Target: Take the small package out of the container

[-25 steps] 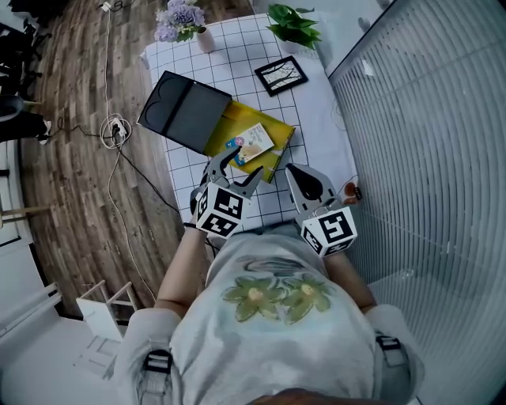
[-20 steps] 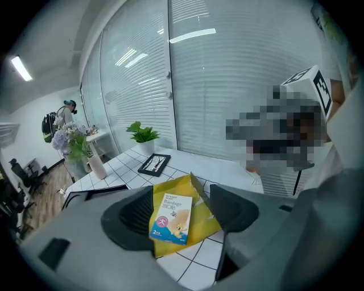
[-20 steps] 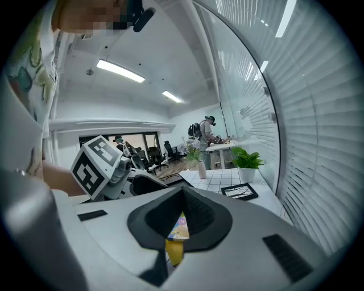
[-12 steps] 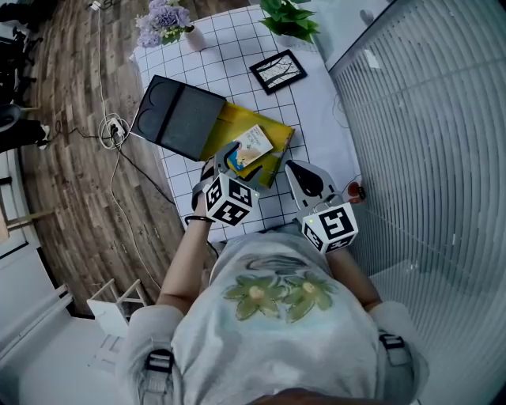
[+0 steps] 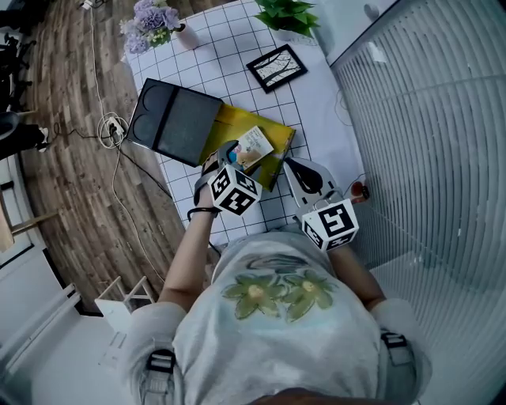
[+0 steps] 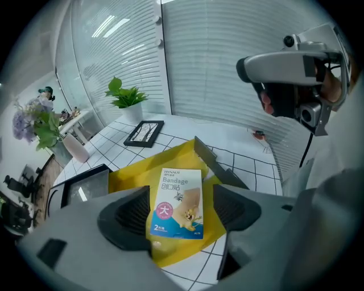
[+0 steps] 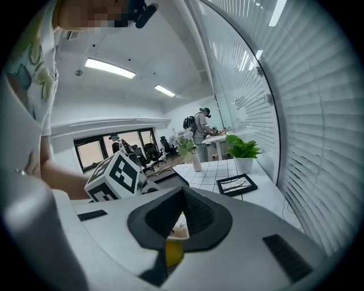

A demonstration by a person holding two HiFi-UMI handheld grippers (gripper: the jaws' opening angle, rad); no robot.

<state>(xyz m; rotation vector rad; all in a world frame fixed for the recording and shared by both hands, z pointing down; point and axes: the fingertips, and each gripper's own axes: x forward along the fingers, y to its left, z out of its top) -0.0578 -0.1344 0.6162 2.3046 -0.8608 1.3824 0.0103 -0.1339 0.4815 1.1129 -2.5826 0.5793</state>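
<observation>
A small white and blue bandage package (image 5: pixel 254 146) (image 6: pixel 177 203) lies flat in the open yellow-lined container (image 5: pixel 229 126) (image 6: pixel 131 179) on the checked table. My left gripper (image 5: pixel 228 158) (image 6: pixel 185 213) hovers just over the container's near edge. Its jaws stand wide and are still opening. The package shows between the dark pads (image 6: pixel 132 215), which do not touch it. My right gripper (image 5: pixel 292 166) (image 7: pixel 182 193) rests to the right of the container with its jaws shut, tips together and nothing between them.
The container's black lid (image 5: pixel 174 119) lies open to the left, reaching the table's left edge. A framed picture (image 5: pixel 275 67), a potted plant (image 5: pixel 288 14) and a vase of flowers (image 5: pixel 154 20) stand at the far end. Window blinds (image 5: pixel 427 119) run along the right.
My left gripper has moved forward to the container, so that its jaws now frame the package. The right gripper has stayed where it was.
</observation>
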